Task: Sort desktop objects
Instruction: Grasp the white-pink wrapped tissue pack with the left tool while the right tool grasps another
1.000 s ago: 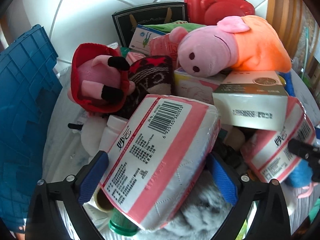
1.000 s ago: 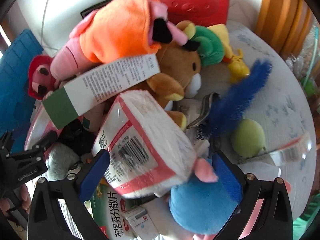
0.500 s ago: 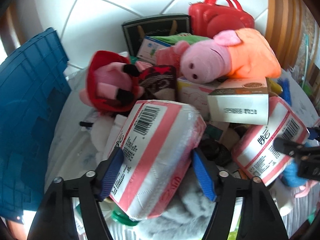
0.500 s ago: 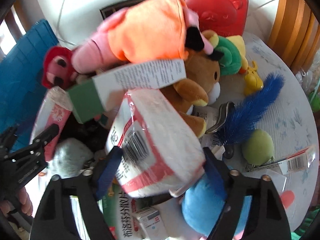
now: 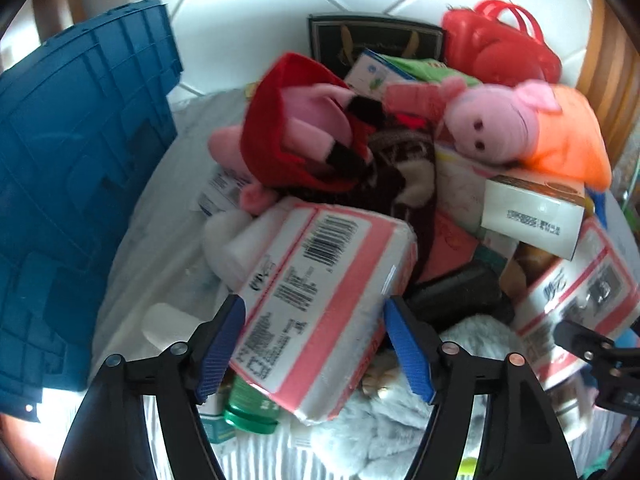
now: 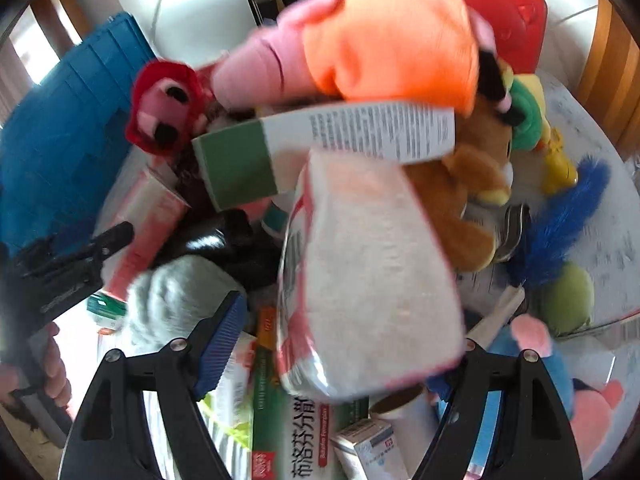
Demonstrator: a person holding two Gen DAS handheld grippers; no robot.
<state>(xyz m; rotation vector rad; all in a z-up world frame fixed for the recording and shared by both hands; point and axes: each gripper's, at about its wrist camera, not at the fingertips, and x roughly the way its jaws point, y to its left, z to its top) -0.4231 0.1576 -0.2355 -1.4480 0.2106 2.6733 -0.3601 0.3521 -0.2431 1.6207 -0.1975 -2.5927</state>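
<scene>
Claws: left claw (image 5: 314, 354) opening around crinkly pink-white tissue pack (image 5: 320, 300); right claw (image 6: 344, 344) clamping soft rectangular pack (image 6: 368, 276).

- Two pink-and-white tissue packs showed in the left wrist view: one (image 5: 320, 300) at centre, another (image 5: 576, 292) at right.
- Two pink pig toys: one in orange (image 5: 520, 128), one in red (image 5: 304, 120).
- One brown bear toy (image 6: 468, 200).
- One blue plush toy (image 6: 532, 364).
- One grey plush toy (image 6: 176, 292).
- One blue crate (image 5: 72, 160).
- One red case (image 5: 500, 48).
- One black framed box (image 5: 376, 40).
- One green-ended white carton (image 6: 320, 148).
- One blue feather (image 6: 560, 216).
- One green ball (image 6: 568, 296).
- Smaller boxes lay too jumbled and blurred to count.
</scene>
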